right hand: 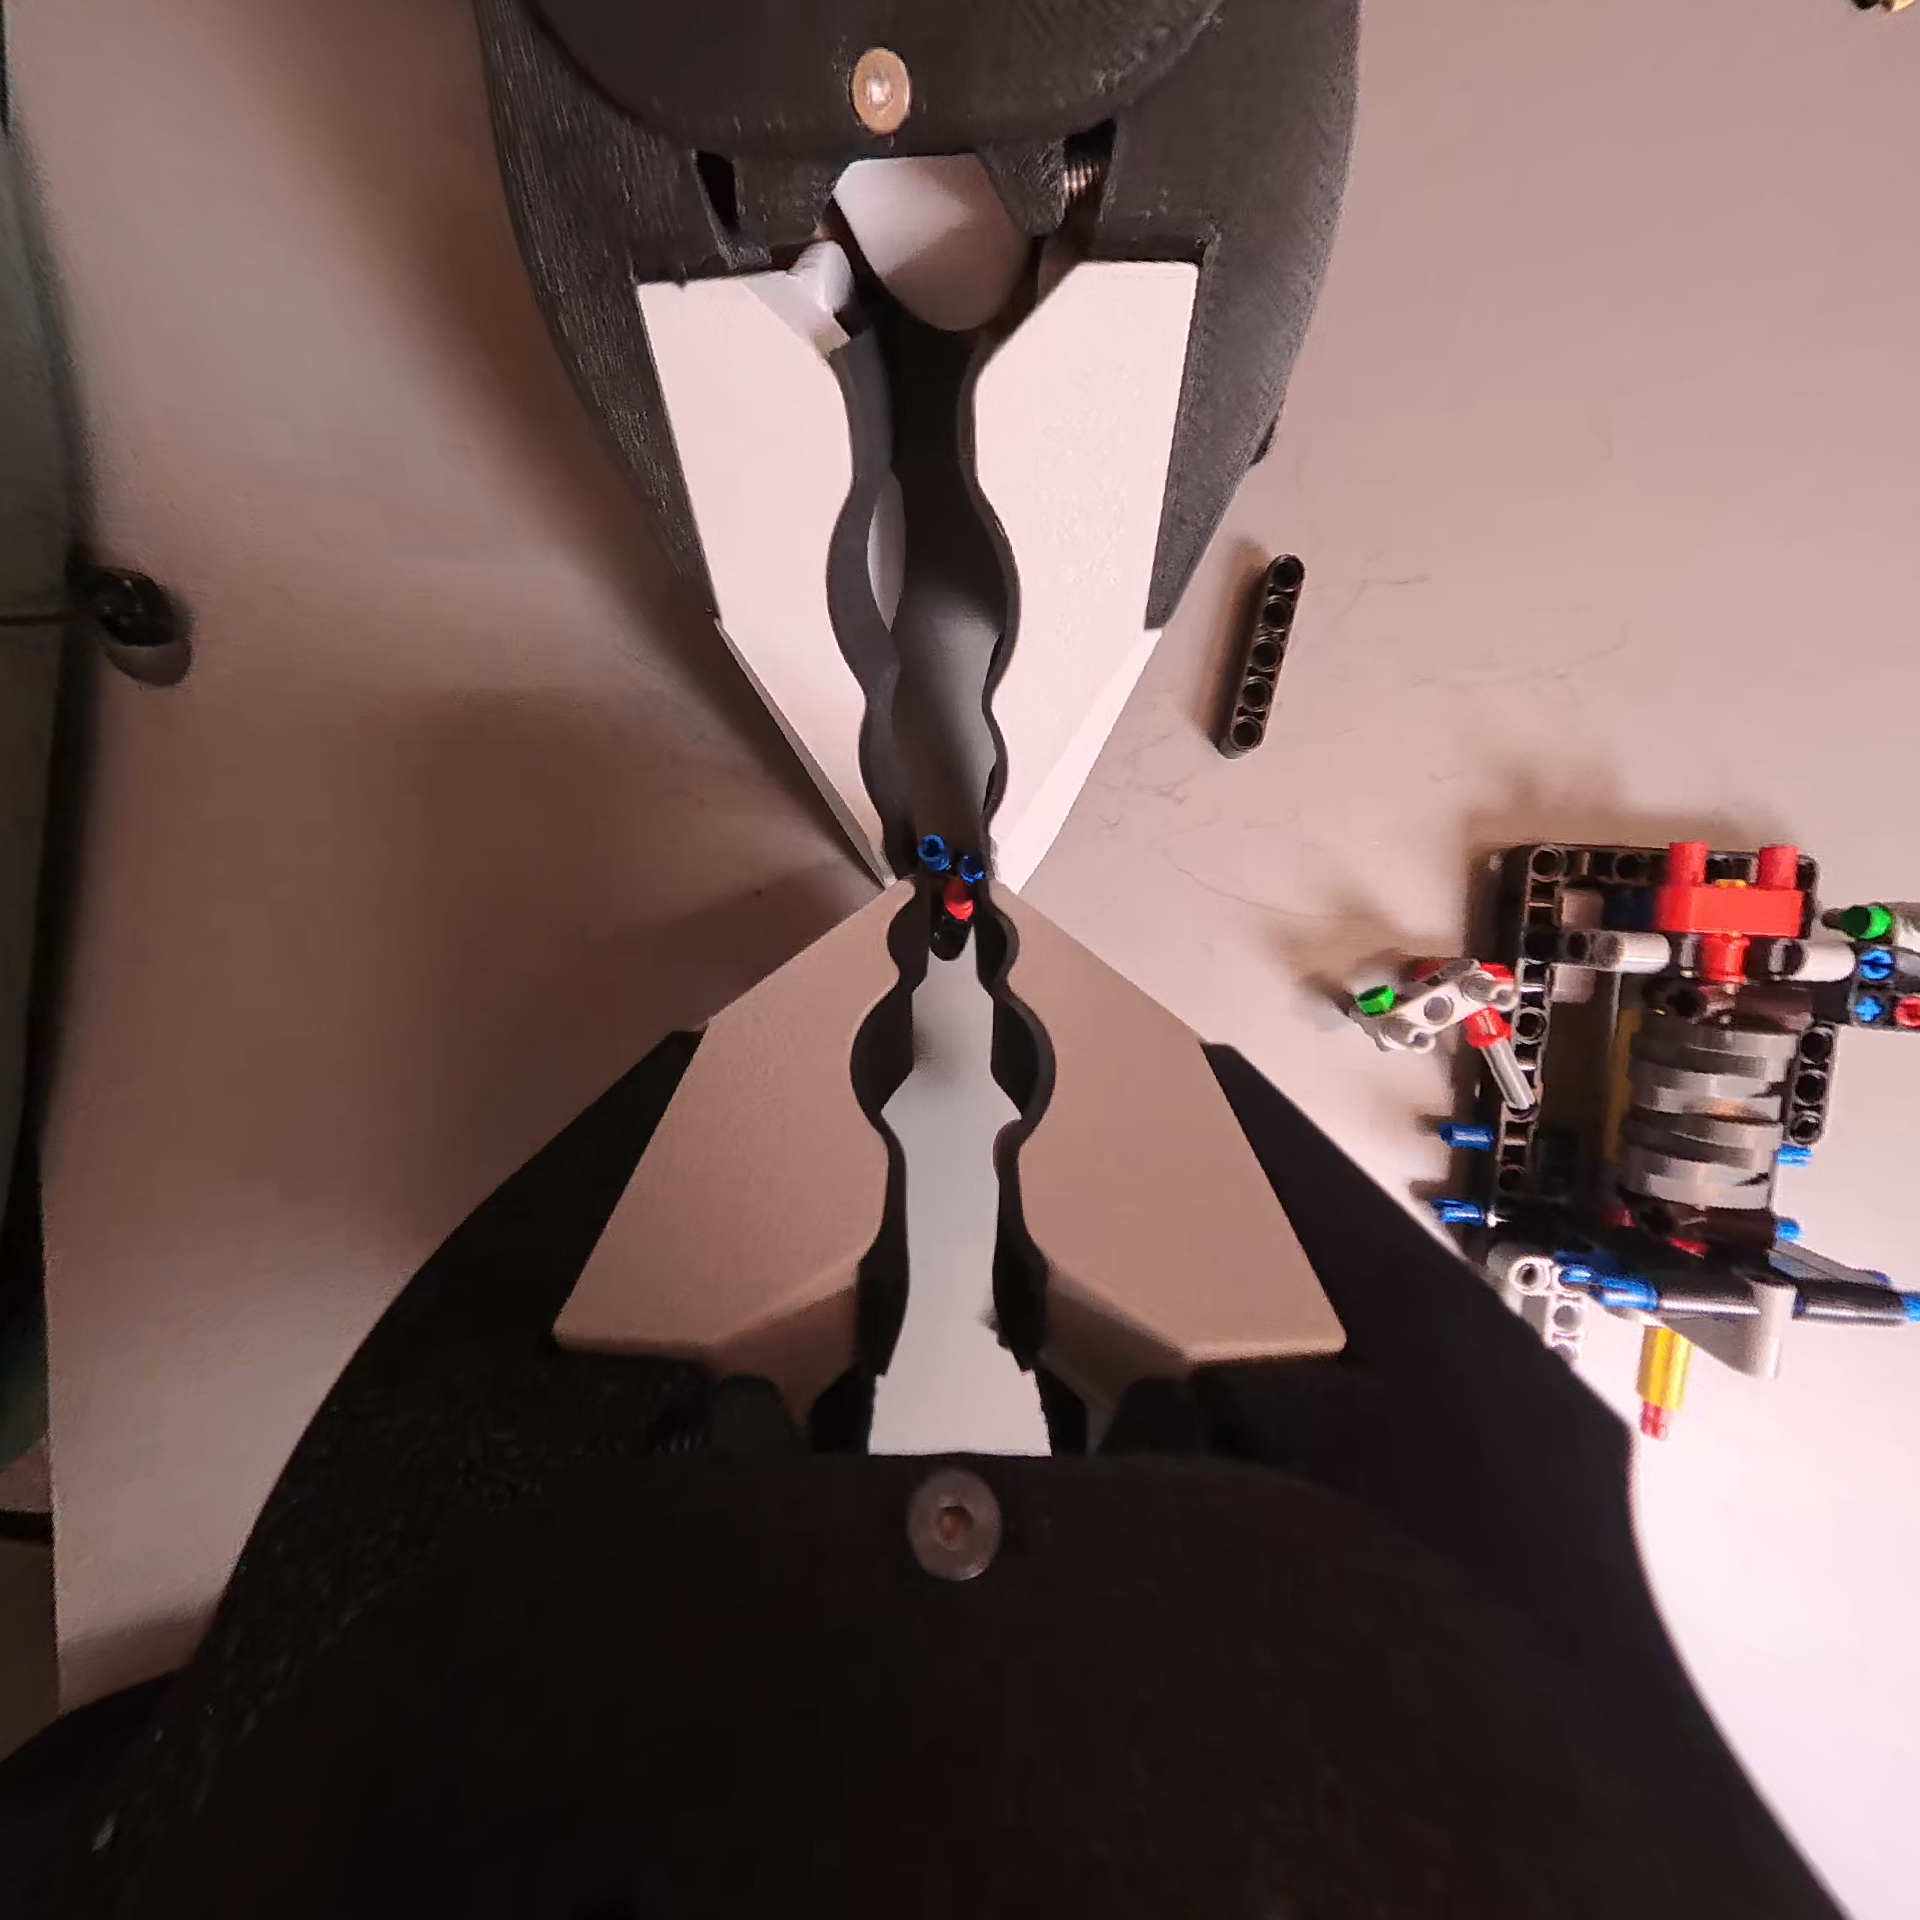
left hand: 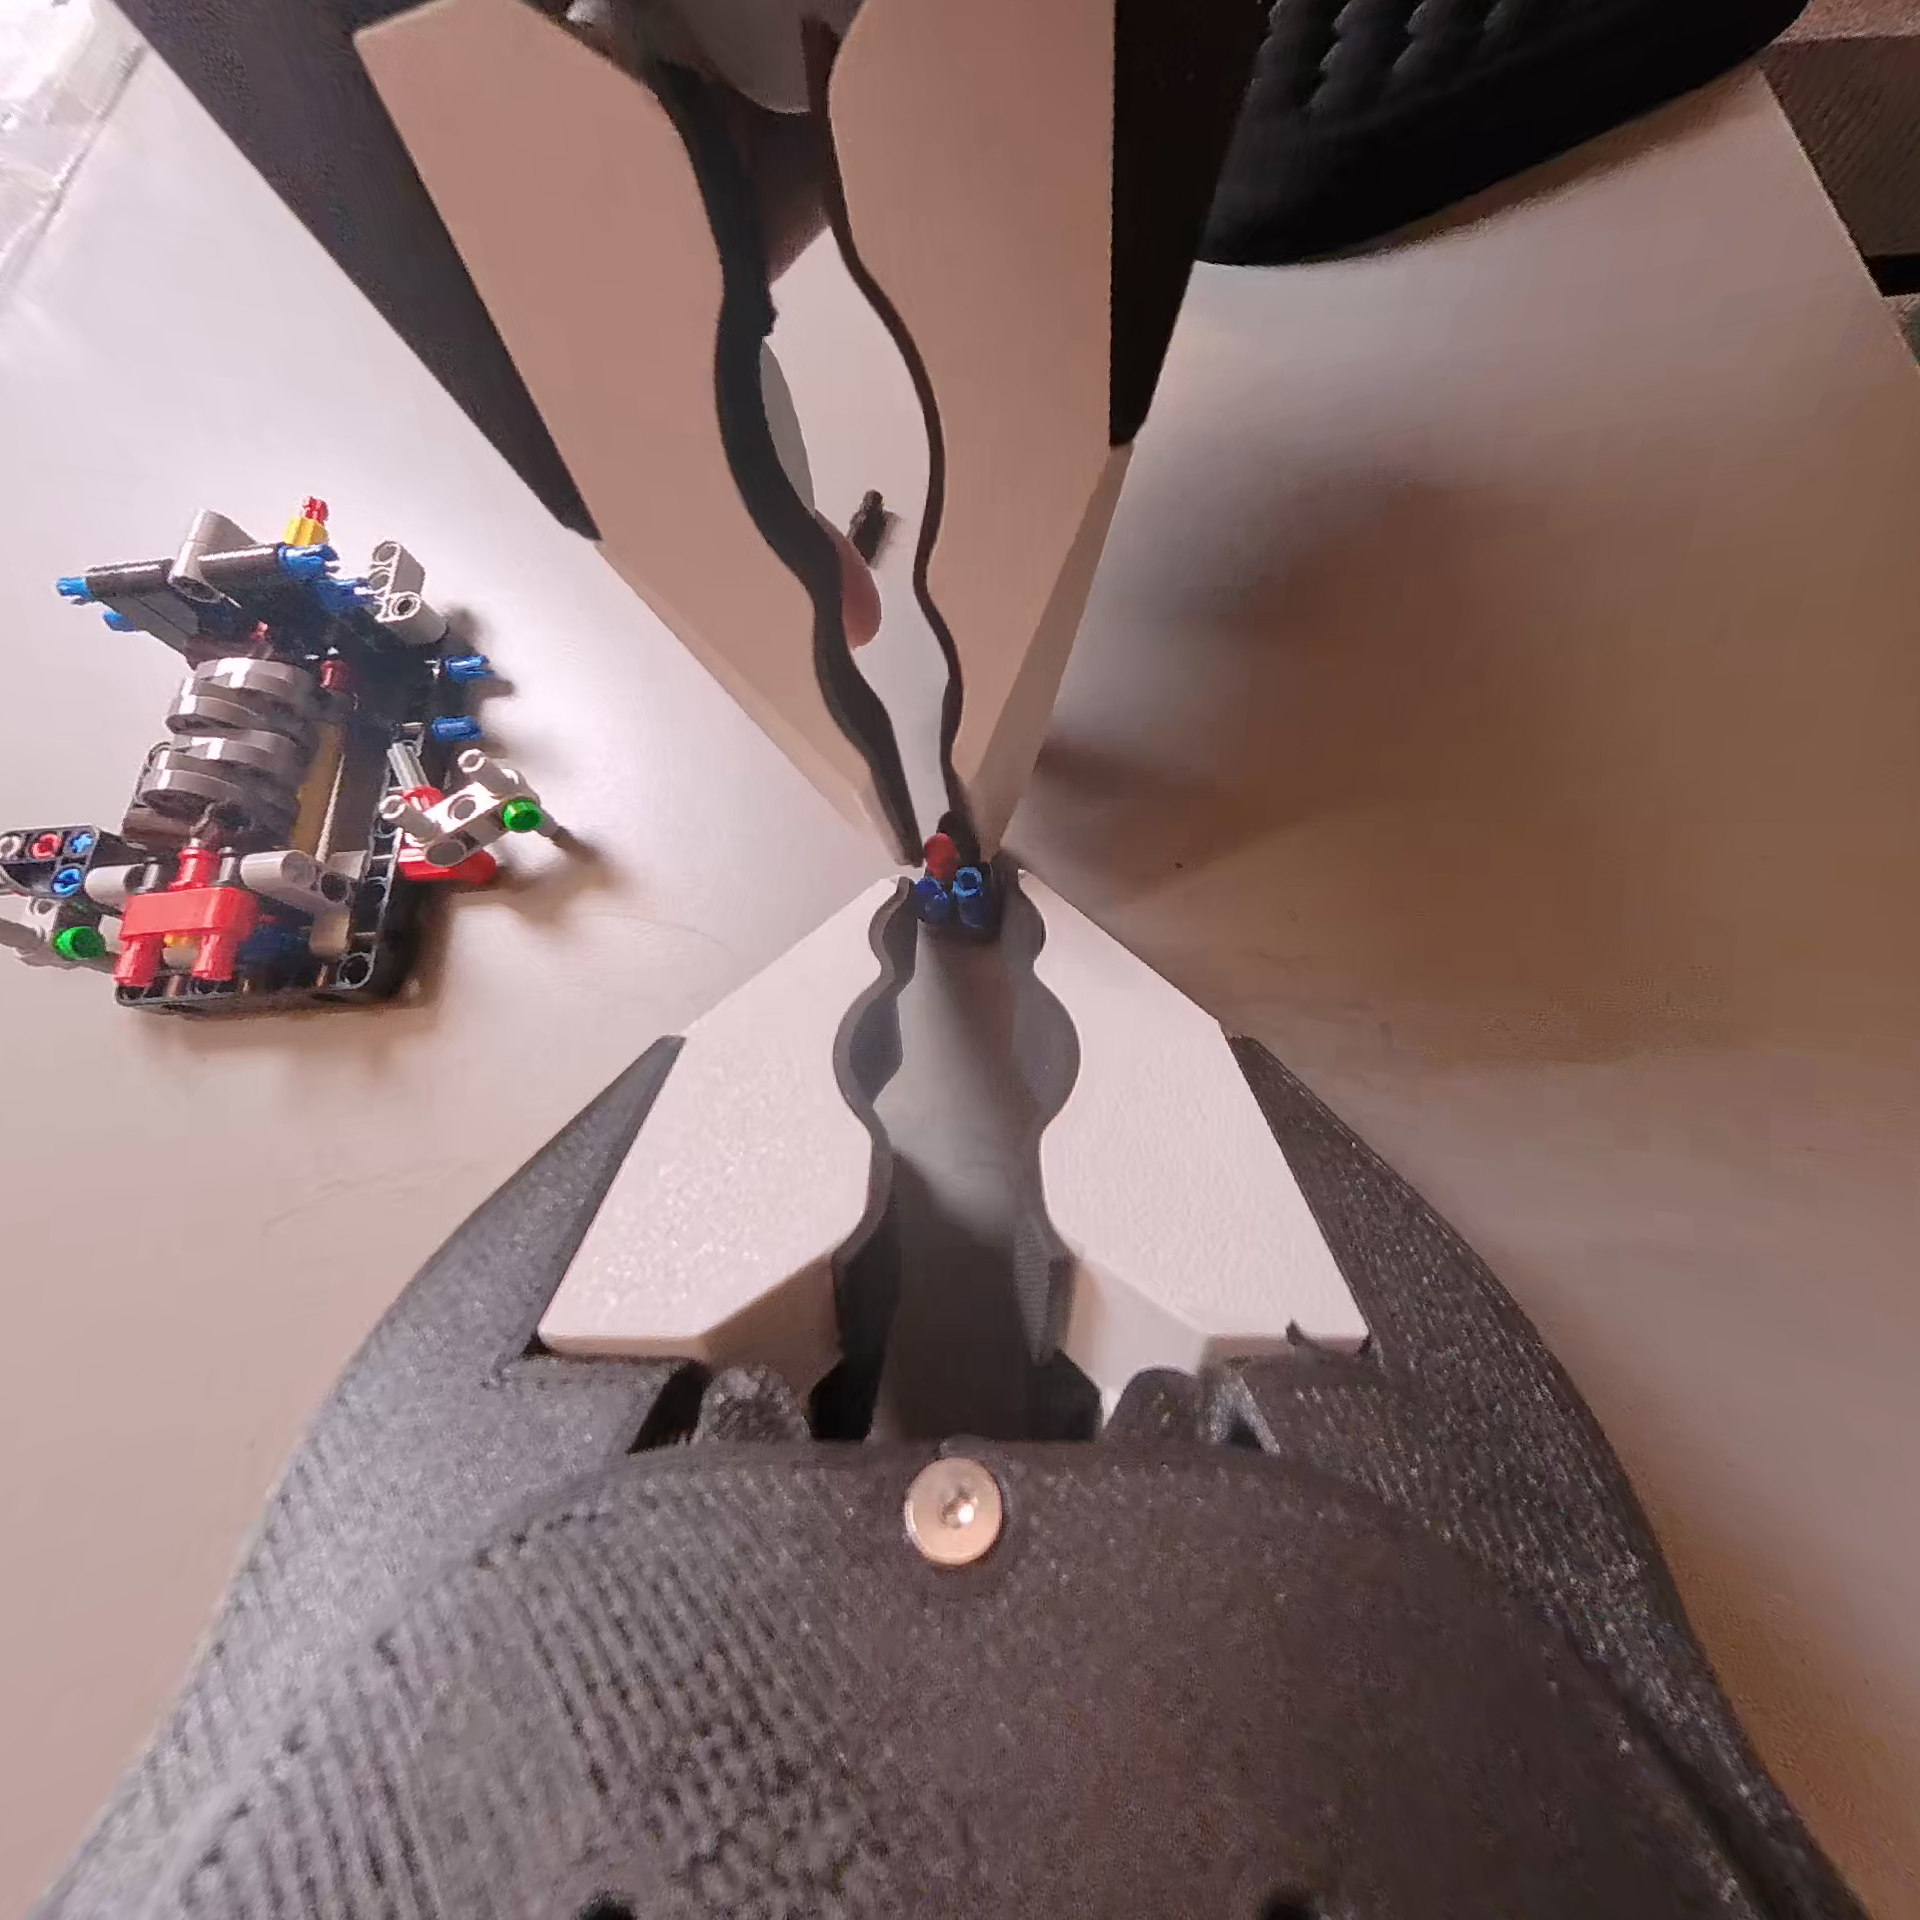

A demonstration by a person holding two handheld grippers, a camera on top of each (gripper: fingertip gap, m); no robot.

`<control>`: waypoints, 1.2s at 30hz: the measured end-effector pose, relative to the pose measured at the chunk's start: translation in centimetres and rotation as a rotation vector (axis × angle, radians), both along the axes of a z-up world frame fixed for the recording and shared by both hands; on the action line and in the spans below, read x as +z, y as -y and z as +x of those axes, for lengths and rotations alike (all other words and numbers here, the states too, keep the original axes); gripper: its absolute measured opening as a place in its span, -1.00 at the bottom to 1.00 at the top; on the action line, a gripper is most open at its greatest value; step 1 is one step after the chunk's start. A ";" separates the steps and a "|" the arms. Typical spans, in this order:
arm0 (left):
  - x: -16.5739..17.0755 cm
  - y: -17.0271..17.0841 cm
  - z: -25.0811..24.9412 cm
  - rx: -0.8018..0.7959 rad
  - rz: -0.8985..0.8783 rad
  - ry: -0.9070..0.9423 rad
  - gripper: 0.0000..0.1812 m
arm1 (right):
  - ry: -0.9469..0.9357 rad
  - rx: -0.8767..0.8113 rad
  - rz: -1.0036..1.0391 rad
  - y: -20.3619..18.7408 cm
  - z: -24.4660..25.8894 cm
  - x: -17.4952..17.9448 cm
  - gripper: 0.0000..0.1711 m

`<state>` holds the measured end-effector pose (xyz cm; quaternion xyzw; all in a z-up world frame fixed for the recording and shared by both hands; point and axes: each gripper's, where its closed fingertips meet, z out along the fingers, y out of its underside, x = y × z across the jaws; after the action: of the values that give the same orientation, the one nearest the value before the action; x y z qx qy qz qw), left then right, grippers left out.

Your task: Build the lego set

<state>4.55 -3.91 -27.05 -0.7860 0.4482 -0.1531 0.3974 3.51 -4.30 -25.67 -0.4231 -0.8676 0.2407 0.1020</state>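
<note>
My left gripper [left hand: 956,902] and right gripper [right hand: 951,927] meet tip to tip above the table. Between them is a tiny black piece with two blue pins [left hand: 951,896] and a red pin [left hand: 940,852]. In the right wrist view the blue pins [right hand: 951,857] sit at the left gripper's tips [right hand: 940,854] and the red pin [right hand: 958,902] at my right tips. Both grippers are shut on this small piece. The right gripper [left hand: 951,836] comes in from above in the left wrist view. The part-built lego model [left hand: 270,769] lies on the table, apart from both grippers; it also shows in the right wrist view [right hand: 1662,1091].
A loose black beam with holes [right hand: 1262,655] lies on the beige table [right hand: 1558,416] beyond the model. A dark knob [right hand: 135,613] and a dark green edge sit at the far left. A black fabric object [left hand: 1455,104] lies at the table's far side. Less than 4 cm separates the two grippers' tips.
</note>
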 end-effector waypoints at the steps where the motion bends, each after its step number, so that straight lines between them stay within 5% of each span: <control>1: 0.0 0.0 0.0 0.000 0.000 0.000 -0.84 | 0.005 0.006 0.019 -0.1 0.0 0.0 -0.97; 12: 0.0 0.0 0.0 0.000 0.005 -0.004 -0.84 | 0.081 0.079 0.097 0.3 0.2 -0.5 -0.98; 18: 0.0 -0.1 -0.1 0.006 0.002 -0.001 -0.84 | 0.034 0.011 0.027 -0.2 -0.2 0.0 -0.98; 26: 0.0 -0.1 -0.1 0.008 -0.001 0.004 -0.85 | -0.069 -0.247 -0.359 -0.5 -0.3 1.1 -0.98; 36: 0.0 -0.1 0.0 0.008 -0.002 0.004 -0.84 | -0.128 -0.283 -0.301 -0.5 -0.1 0.1 -0.98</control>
<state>4.50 -3.84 -27.03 -0.7877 0.4442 -0.1536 0.3982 3.45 -3.80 -25.54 -0.5349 -0.7457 0.3772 0.1250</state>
